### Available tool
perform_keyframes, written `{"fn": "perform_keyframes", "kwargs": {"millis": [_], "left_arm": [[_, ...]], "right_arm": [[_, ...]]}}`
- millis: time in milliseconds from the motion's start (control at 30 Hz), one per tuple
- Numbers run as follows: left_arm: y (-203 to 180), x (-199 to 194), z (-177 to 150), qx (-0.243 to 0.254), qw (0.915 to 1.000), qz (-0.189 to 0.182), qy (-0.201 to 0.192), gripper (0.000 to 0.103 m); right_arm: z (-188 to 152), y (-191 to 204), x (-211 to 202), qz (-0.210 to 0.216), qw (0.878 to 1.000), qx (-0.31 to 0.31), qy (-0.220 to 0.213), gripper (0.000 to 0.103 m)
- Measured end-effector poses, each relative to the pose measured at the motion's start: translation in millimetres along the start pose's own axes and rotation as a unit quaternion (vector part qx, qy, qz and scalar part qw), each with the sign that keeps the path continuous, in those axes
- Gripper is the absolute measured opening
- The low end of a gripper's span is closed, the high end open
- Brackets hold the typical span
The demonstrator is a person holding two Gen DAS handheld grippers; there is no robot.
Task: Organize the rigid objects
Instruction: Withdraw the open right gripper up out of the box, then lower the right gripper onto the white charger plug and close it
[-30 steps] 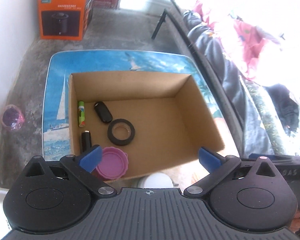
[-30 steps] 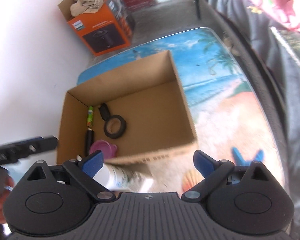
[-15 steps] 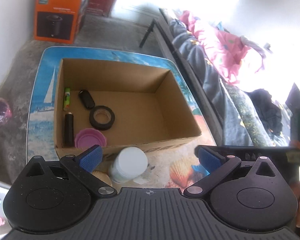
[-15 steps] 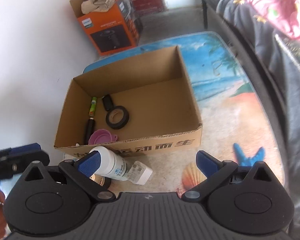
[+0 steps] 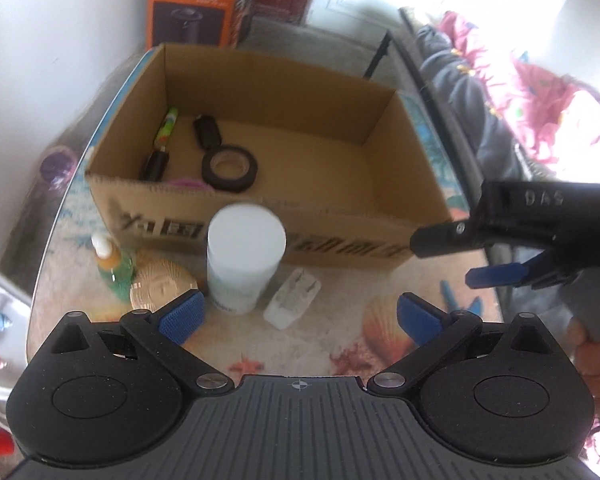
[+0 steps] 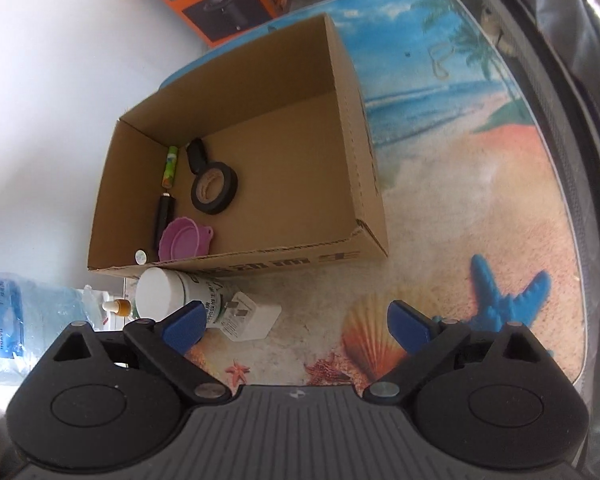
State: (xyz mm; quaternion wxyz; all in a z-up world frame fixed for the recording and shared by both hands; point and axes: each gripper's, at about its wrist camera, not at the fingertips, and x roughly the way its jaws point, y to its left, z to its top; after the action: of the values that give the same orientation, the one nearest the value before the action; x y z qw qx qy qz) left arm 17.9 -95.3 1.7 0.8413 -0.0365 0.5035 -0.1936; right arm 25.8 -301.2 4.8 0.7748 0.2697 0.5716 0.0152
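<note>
From the left wrist, the left gripper (image 5: 298,314) hangs with jaws spread and empty just near of the white bottle (image 5: 244,256), which stands upright outside the cardboard box (image 5: 260,236) beside a white plug adapter (image 5: 293,299). I judge a pickup is starting; next comes closing around the bottle. A gold disc (image 5: 162,285) shows only here.

From the right wrist, the right gripper (image 6: 296,326) is likewise released and empty. Only here does the pink lid (image 6: 184,242) inside the box show whole.
</note>
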Motion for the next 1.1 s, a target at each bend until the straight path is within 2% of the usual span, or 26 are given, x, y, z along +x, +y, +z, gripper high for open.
{"fn": "perform_keyframes", "kwargs": {"millis": [167,300,500,600,800,1033,1100], "left_arm": [[-9.7,27.0,-16.2,0.019,0.9985,0.041,0.032,0.097],[-14.6,44.1,-26.8,0.035,0.9964,0.066,0.041,0.089],[-19.6,63.8,-33.2,0.058,0.9928,0.101,0.030,0.074],[-18.2,67.3,-33.4,0.062,0.9920,0.108,0.018,0.070],[-7.4,69.7,-31.1,0.044,0.9939,0.101,0.011,0.059],[2.5,71.3,-27.9,0.029,0.9965,0.077,0.012,0.051],[5.7,71.3,-27.1,0.024,0.9972,0.070,0.012,0.046]], "right_arm": [[-0.1,-0.6,25.1,0.027,0.999,0.011,0.042,0.096],[-3.4,3.4,45.6,0.039,0.997,0.028,0.062,0.091],[1.0,11.0,69.3,0.049,0.995,0.045,0.077,0.081],[3.7,14.9,79.4,0.053,0.994,0.050,0.083,0.075],[6.2,14.0,100.8,0.052,0.990,0.088,0.102,0.067],[9.8,17.9,114.3,0.054,0.988,0.099,0.106,0.060],[10.4,17.2,118.9,0.053,0.987,0.108,0.109,0.057]]}}
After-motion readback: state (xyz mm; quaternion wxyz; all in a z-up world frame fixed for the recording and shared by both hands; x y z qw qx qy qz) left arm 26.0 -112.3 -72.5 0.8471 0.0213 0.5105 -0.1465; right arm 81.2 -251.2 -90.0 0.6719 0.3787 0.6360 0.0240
